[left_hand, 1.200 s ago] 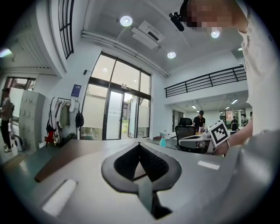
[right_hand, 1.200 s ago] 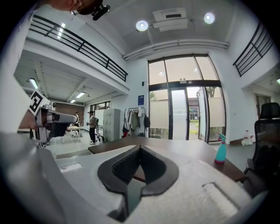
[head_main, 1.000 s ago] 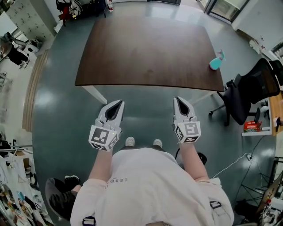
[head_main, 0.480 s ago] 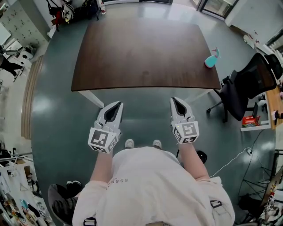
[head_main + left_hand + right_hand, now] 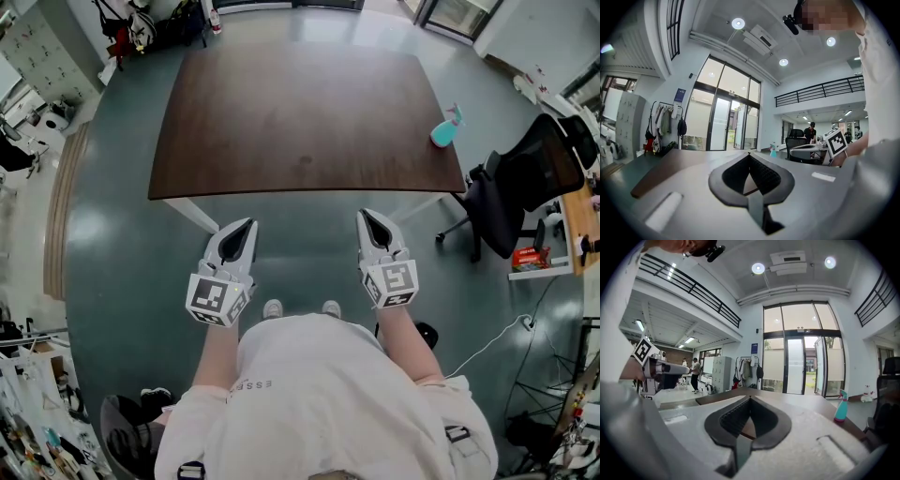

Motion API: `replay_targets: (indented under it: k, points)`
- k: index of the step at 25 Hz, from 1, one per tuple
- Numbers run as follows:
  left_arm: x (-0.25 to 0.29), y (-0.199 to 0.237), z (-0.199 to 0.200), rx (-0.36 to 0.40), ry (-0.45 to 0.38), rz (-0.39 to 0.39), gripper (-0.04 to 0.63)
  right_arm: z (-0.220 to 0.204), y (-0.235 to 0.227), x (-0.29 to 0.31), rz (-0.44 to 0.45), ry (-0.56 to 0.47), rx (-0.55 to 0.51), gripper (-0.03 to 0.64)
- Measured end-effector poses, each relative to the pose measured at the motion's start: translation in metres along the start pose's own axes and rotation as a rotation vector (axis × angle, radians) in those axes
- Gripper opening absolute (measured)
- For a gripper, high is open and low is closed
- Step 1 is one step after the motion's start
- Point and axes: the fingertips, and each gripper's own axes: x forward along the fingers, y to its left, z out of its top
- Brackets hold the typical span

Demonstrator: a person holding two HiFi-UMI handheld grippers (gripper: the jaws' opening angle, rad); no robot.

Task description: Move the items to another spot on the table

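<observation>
**Head view:** A person in a pale top stands at the near edge of a dark brown table (image 5: 300,112), a gripper in each hand held just short of the tabletop, over the grey-green floor (image 5: 122,234). The left gripper (image 5: 246,224) and the right gripper (image 5: 367,215) point toward the table, side by side and apart from each other. Each has its marker cube on the end nearest the person. A teal spray bottle (image 5: 446,129) stands upright by the table's right edge, well apart from both tools. A black office chair (image 5: 525,178) sits just beyond that edge.

**Left gripper view:** The two dark, ribbed jaws meet at their tips, clenched with nothing between them. Past them lies the tabletop. The spray bottle shows small at its far side.

**Right gripper view:** These jaws are likewise pressed together at the tips and carry nothing. The spray bottle stands on the table to the right, apart from the tool. Tall glass doors (image 5: 797,366) fill the background, with a coat rack (image 5: 747,367) beside them.
</observation>
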Motion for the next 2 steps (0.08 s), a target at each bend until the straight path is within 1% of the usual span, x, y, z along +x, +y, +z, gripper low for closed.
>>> replay_targets:
  k: [2]
  points:
    - [0.0012,-0.0007,-0.0004,-0.002,0.001,0.002,0.008,0.0002,0.0005,0.0003,0.009,0.001,-0.002,-0.009]
